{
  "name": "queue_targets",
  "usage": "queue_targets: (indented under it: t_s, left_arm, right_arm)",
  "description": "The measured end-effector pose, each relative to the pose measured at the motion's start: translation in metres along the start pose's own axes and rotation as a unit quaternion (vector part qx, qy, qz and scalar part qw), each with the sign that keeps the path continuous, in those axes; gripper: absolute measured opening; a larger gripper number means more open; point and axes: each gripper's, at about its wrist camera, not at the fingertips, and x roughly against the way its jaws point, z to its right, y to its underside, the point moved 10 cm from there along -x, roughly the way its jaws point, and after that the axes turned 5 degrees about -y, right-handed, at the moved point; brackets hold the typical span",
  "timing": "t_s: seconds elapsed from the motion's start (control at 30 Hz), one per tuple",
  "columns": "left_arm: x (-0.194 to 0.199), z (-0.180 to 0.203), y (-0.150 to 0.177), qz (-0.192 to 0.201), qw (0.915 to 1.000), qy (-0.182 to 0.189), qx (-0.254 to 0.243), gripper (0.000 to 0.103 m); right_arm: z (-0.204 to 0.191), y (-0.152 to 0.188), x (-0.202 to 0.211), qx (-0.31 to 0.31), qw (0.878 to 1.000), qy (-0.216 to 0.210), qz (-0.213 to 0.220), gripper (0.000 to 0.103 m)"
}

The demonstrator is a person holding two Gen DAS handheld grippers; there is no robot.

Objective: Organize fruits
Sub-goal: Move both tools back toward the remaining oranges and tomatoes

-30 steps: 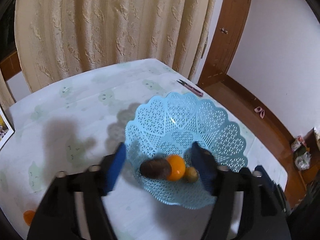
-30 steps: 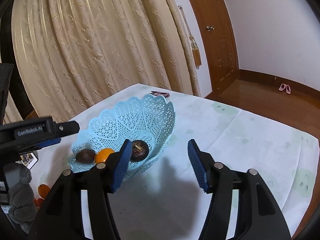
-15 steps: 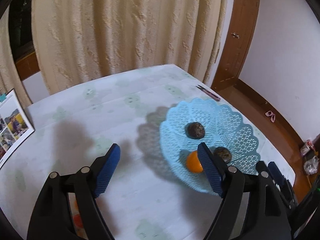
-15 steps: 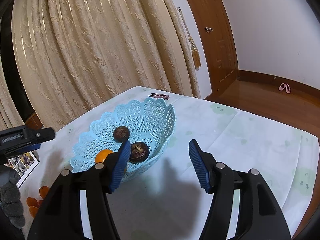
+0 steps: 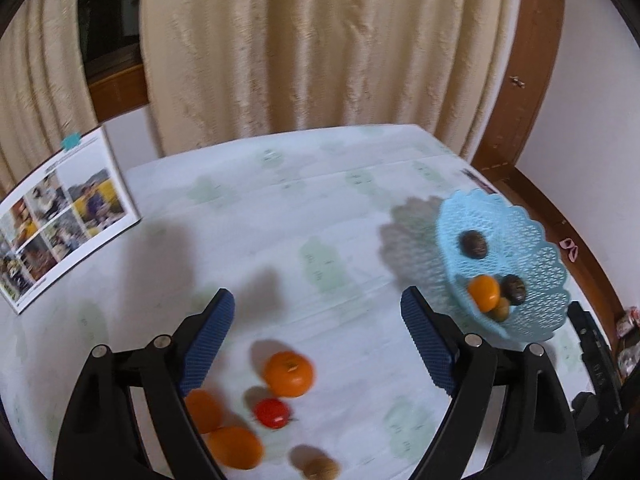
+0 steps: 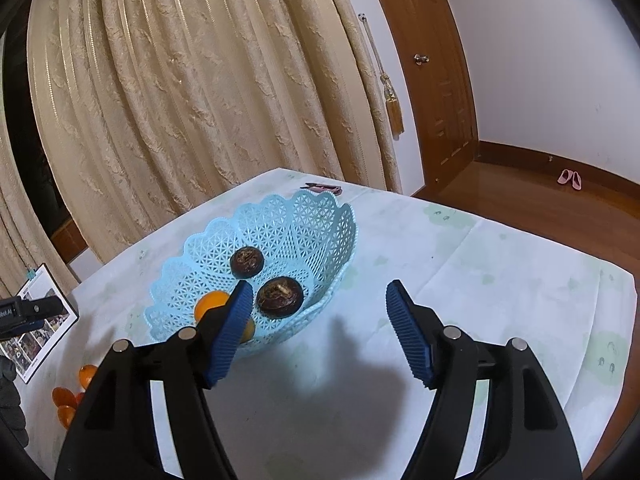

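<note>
The left gripper (image 5: 316, 320), jaws spread and empty, has swung away from the pale-blue lattice plastic basket (image 5: 536, 240) to the loose oranges (image 5: 288, 374) beside it, likely the next pickup; the right gripper (image 6: 320, 312), equally agape, hovers by the basket.

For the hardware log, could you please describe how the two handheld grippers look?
Both match: the left gripper and right gripper have matte black angular arms with round silver pivot screws, and fingers faced with ribbed dark blue pads. No cables or sleeves are visible.

Soft, even daylight casts grey shadows on the pale green-patterned cloth-covered surface (image 5: 328, 208), the left wrist view is motion-blurred, and fisheye distortion darkens both views' corners.
</note>
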Motion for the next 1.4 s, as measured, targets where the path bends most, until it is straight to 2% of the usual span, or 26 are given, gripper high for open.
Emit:
queue_targets:
  t_s: [0.23, 0.57, 0.8, 0.93, 1.23, 1.33, 1.4]
  left_arm:
    - [-0.011, -0.022, 0.02, -0.025, 0.9995, -0.007, 0.016, 0.085]
    - [-0.029, -0.022, 0.042, -0.063, 0.9978, -0.001, 0.019, 0.085]
    - [-0.048, -0.02, 0.056, -0.1, 0.9947, 0.001, 0.025, 0.085]
    - [-0.054, -0.018, 0.059, -0.106, 0.9941, 0.001, 0.023, 0.083]
    - [-0.068, -0.012, 0.065, -0.123, 0.9922, 0.002, 0.019, 0.064]
    - [-0.071, -0.013, 0.066, -0.12, 0.9927, -0.006, 0.013, 0.055]
    - [-0.071, -0.014, 0.065, -0.117, 0.993, -0.006, 0.014, 0.045]
  right_arm:
    - [-0.016, 0.008, 0.003, 0.009, 1.0, -0.014, -0.013, 0.071]
    - [-0.045, 0.022, 0.005, 0.03, 0.998, -0.044, -0.043, 0.071]
    - [-0.063, 0.028, 0.009, 0.048, 0.996, -0.061, -0.051, 0.071]
    - [-0.068, 0.031, 0.01, 0.052, 0.995, -0.066, -0.055, 0.071]
    - [-0.071, 0.035, 0.01, 0.056, 0.994, -0.071, -0.061, 0.071]
    - [-0.072, 0.036, 0.009, 0.057, 0.994, -0.072, -0.062, 0.071]
    - [-0.074, 0.037, 0.009, 0.059, 0.994, -0.073, -0.063, 0.071]
